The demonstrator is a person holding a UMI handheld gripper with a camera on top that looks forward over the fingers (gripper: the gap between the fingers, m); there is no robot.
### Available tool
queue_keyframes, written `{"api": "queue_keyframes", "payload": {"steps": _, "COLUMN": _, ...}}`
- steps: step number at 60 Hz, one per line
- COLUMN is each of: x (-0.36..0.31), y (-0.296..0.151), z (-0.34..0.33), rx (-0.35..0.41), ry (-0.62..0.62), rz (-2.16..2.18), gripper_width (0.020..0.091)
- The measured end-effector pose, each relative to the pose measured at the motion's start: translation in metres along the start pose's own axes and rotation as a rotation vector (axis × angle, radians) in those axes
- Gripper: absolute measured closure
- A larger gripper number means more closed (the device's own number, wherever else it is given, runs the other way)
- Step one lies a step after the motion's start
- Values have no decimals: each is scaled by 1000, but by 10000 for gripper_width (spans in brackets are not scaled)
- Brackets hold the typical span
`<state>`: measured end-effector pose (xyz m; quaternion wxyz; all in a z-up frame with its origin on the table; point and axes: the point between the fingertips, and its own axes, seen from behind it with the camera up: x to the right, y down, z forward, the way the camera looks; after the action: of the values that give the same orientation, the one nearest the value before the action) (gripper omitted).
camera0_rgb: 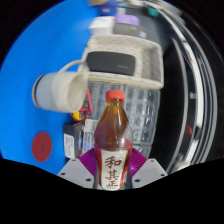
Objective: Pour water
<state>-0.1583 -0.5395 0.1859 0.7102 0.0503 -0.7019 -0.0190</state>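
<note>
A: We log the gripper (112, 172) clenched on the bottle (112, 140), both pads against its labelled body, red cap on, bottle upright.

B: Agreed. A low grip should steady the tilt. The white cup (60, 90) sits beyond it, leftward; pouring not yet begun.

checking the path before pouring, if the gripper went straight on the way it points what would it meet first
Likely the white basket, though depth is unclear. The gripper is shut on the bottle, which leads; the white cup sits off to the side.
</note>
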Motion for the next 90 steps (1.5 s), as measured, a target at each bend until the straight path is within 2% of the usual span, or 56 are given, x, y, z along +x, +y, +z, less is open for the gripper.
{"api": "queue_keyframes", "payload": {"steps": 3, "x": -4, "y": 0, "z": -3, "rx": -18, "ry": -8, "rz": 173, "gripper_width": 720}}
{"api": "queue_keyframes", "payload": {"steps": 12, "x": 2, "y": 5, "z": -4, "rx": 22, "ry": -47, "rz": 694, "gripper_width": 722}}
{"api": "queue_keyframes", "payload": {"steps": 14, "x": -2, "y": -2, "z": -6, "rx": 9, "ry": -35, "rz": 815, "gripper_width": 722}}
{"api": "queue_keyframes", "payload": {"steps": 16, "x": -2, "y": 4, "z": -5, "rx": 43, "ry": -64, "rz": 930, "gripper_width": 721}}
{"api": "queue_keyframes", "payload": {"steps": 28, "x": -34, "y": 13, "z": 6, "rx": 63, "ry": -137, "rz": 1514, "gripper_width": 721}}
{"api": "queue_keyframes", "payload": {"steps": 32, "x": -44, "y": 15, "z": 10, "rx": 87, "ry": -151, "rz": 1591, "gripper_width": 721}}
{"api": "queue_keyframes", "payload": {"steps": 41, "x": -72, "y": 9, "z": 14, "rx": 85, "ry": -171, "rz": 1644, "gripper_width": 722}}
{"api": "queue_keyframes", "payload": {"steps": 42, "x": -76, "y": 8, "z": 13, "rx": 80, "ry": -170, "rz": 1644, "gripper_width": 669}}
{"api": "queue_keyframes", "payload": {"steps": 43, "x": -72, "y": 8, "z": 13, "rx": 103, "ry": -143, "rz": 1643, "gripper_width": 719}}
{"api": "queue_keyframes", "payload": {"steps": 54, "x": -72, "y": 13, "z": 9, "rx": 113, "ry": -113, "rz": 1658, "gripper_width": 719}}
{"api": "queue_keyframes", "payload": {"steps": 57, "x": -73, "y": 13, "z": 10, "rx": 105, "ry": -111, "rz": 1655, "gripper_width": 670}}
{"api": "queue_keyframes", "payload": {"steps": 58, "x": -72, "y": 14, "z": 8, "rx": 106, "ry": -107, "rz": 1655, "gripper_width": 611}}
{"api": "queue_keyframes", "payload": {"steps": 59, "x": -72, "y": 14, "z": 8, "rx": 105, "ry": -105, "rz": 1655, "gripper_width": 626}}
{"api": "queue_keyframes", "payload": {"steps": 60, "x": -72, "y": 15, "z": 8, "rx": 105, "ry": -103, "rz": 1655, "gripper_width": 612}}
{"api": "queue_keyframes", "payload": {"steps": 61, "x": -71, "y": 15, "z": 8, "rx": 105, "ry": -101, "rz": 1654, "gripper_width": 567}}
{"api": "queue_keyframes", "payload": {"steps": 62, "x": -71, "y": 15, "z": 8, "rx": 105, "ry": -101, "rz": 1653, "gripper_width": 584}}
{"api": "queue_keyframes", "payload": {"steps": 67, "x": -77, "y": 16, "z": 6, "rx": 78, "ry": -117, "rz": 1641, "gripper_width": 519}}
{"api": "queue_keyframes", "payload": {"steps": 68, "x": -79, "y": 17, "z": 5, "rx": 68, "ry": -124, "rz": 1639, "gripper_width": 461}}
{"api": "queue_keyframes", "payload": {"steps": 69, "x": -80, "y": 18, "z": 3, "rx": 58, "ry": -130, "rz": 1639, "gripper_width": 449}}
{"api": "queue_keyframes", "payload": {"steps": 72, "x": -83, "y": 20, "z": -4, "rx": 29, "ry": -140, "rz": 1645, "gripper_width": 302}}
{"api": "queue_keyframes", "payload": {"steps": 75, "x": -85, "y": 22, "z": -14, "rx": 19, "ry": -145, "rz": 1656, "gripper_width": 281}}
{"api": "queue_keyframes", "payload": {"steps": 90, "x": -93, "y": 23, "z": -101, "rx": -63, "ry": -170, "rz": 1695, "gripper_width": 269}}
